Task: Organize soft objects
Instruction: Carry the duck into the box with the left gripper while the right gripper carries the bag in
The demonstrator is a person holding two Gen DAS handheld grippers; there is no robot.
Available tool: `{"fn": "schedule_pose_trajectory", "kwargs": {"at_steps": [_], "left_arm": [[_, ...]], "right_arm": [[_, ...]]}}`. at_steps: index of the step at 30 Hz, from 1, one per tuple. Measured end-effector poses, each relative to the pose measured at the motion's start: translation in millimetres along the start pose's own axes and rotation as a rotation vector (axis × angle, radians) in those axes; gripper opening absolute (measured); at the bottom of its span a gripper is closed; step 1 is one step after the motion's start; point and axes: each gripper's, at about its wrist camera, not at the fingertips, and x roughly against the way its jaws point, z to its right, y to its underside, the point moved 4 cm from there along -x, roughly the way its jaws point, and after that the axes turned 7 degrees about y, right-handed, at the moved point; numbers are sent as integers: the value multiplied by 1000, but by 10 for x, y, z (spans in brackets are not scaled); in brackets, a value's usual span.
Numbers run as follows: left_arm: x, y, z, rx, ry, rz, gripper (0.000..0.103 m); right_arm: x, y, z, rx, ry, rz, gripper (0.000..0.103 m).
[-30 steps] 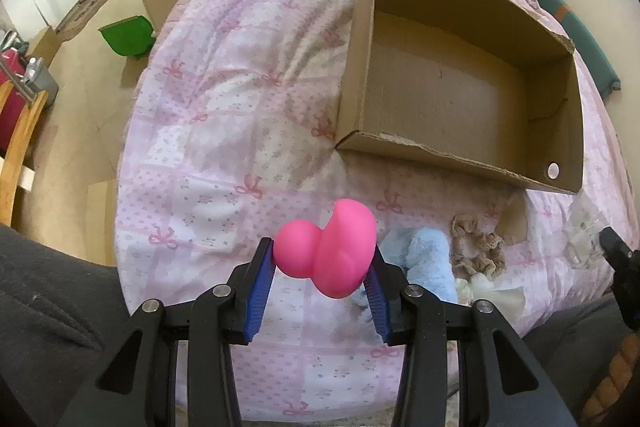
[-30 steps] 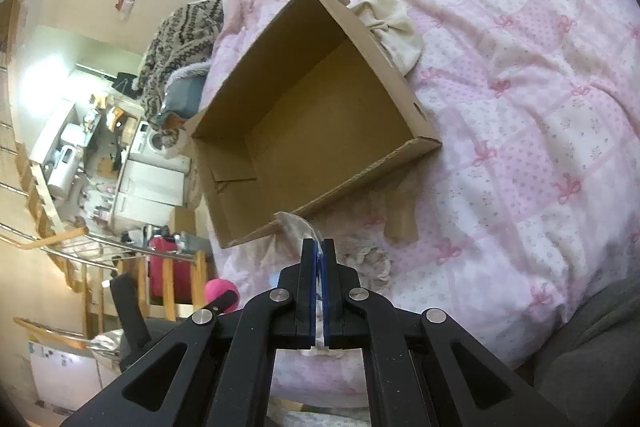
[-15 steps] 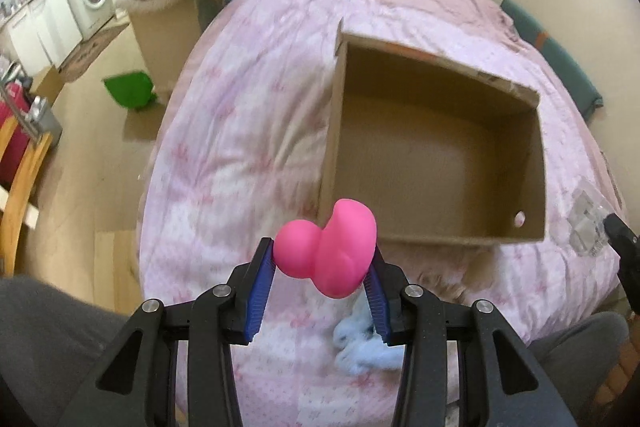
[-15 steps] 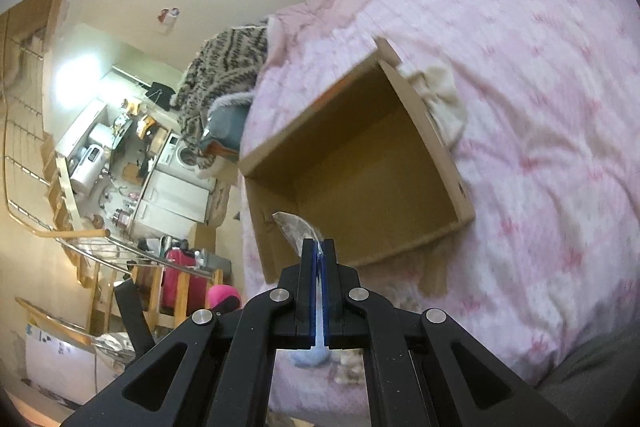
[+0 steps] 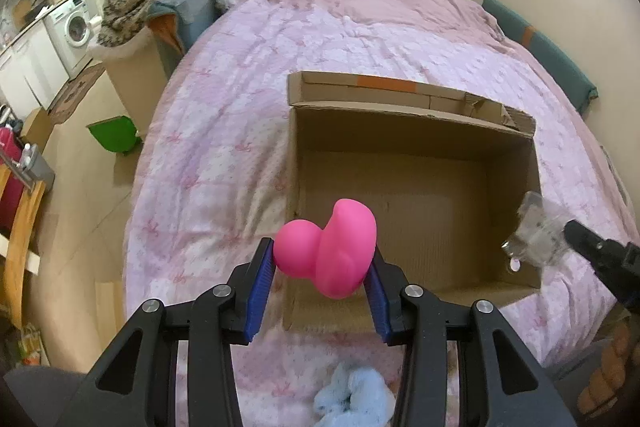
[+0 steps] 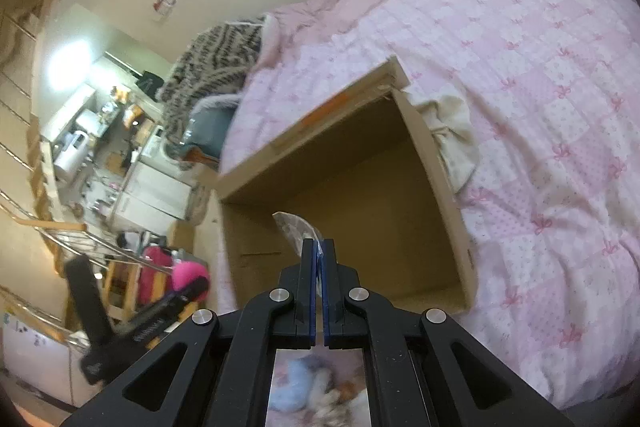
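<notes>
Left gripper [image 5: 320, 273] clamps pink toy [image 5: 328, 253], right gripper [image 6: 319, 259] pinches clear bag [image 6: 296, 229]; both over near edge of cardboard box [image 5: 416, 131], likely for dropping.

The left claw [image 5: 322, 269] grips a bright pink rounded soft toy [image 5: 328, 253] above the near-left corner of the open brown cardboard box [image 5: 416, 203] on the pink quilted bed [image 5: 224, 147].

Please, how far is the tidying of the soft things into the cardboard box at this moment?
Nothing is packed yet: the cardboard box looks bare inside. In hand: the left tongs grip the pink squishy toy over the box's near edge, and the right tongs pinch a clear plastic bag at its right side. Left: the blue fluffy item on the pink quilt, and a cream cloth beside the box.
</notes>
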Motion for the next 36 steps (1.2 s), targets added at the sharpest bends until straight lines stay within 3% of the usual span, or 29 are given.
{"fn": "schedule_pose_trajectory", "kwargs": {"at_steps": [13,23,36], "left_arm": [[-608,73,175,-60,2,-26,39],[-723,190,217,-73,42,-44,39],[-744,181,194,-63,32,-44,39]], "right_arm": [[-492,178,234,19,94,-82,4],[-629,263,187,79,145,-114,4],[-634,275,182,85,155,-117,4]]}}
